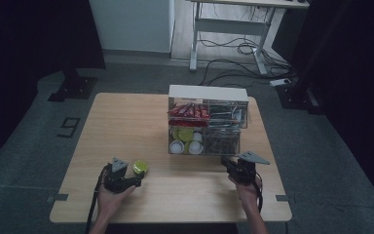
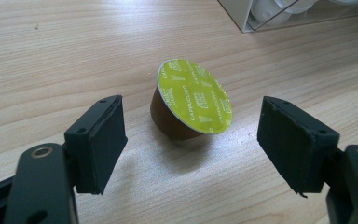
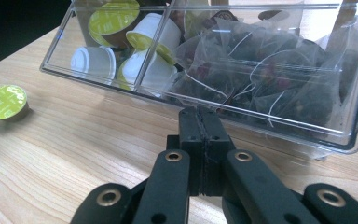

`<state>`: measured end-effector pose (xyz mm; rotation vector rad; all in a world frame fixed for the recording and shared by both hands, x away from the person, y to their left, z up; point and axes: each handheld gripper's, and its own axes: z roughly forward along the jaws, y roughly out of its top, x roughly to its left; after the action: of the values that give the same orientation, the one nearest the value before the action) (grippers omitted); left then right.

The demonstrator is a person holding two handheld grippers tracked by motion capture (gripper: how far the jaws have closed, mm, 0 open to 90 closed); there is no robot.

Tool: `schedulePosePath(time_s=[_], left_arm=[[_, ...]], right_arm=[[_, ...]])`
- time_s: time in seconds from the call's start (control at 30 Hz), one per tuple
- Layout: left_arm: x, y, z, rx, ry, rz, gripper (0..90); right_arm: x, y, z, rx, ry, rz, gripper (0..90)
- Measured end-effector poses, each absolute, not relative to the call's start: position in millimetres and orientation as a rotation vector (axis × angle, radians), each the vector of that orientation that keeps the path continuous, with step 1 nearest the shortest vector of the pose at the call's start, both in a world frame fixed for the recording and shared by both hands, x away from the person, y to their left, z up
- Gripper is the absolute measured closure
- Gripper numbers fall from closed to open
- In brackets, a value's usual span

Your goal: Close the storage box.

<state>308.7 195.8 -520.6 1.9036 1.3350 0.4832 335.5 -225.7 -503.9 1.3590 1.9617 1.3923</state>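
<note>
High view, left gripper (image 1: 137,181) spread wide beside coffee capsule (image 1: 140,167), right gripper (image 1: 225,161) closed empty, bare table (image 1: 126,122) leftward.

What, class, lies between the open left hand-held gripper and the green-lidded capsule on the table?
Nothing visible does. The capsule lies tilted on bare table, just ahead of the left hand-held gripper, whose jaws stand wide apart on either side. The clear organiser sits farther back.
</note>
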Motion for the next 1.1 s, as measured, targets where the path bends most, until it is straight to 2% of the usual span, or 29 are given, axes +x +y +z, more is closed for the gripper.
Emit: schedulePosePath(time_s=[0.43, 0.83, 1.1], left_arm=[[307.9, 198.5, -519.2, 1.898, 1.337, 0.483, 24.0], [307.3, 202.0, -518.7, 1.885, 1.344, 0.473, 24.1], [308.0, 199.4, -520.7, 1.911, 1.337, 0.466, 24.1]], right_arm=[[328.8, -233.5, -504.1, 1.367, 1.944, 1.405, 87.7], [316.8, -248.6, -508.3, 1.328, 1.947, 1.429, 64.2], [301.3, -266.7, -524.6, 1.354, 1.949, 1.401, 56.6]])
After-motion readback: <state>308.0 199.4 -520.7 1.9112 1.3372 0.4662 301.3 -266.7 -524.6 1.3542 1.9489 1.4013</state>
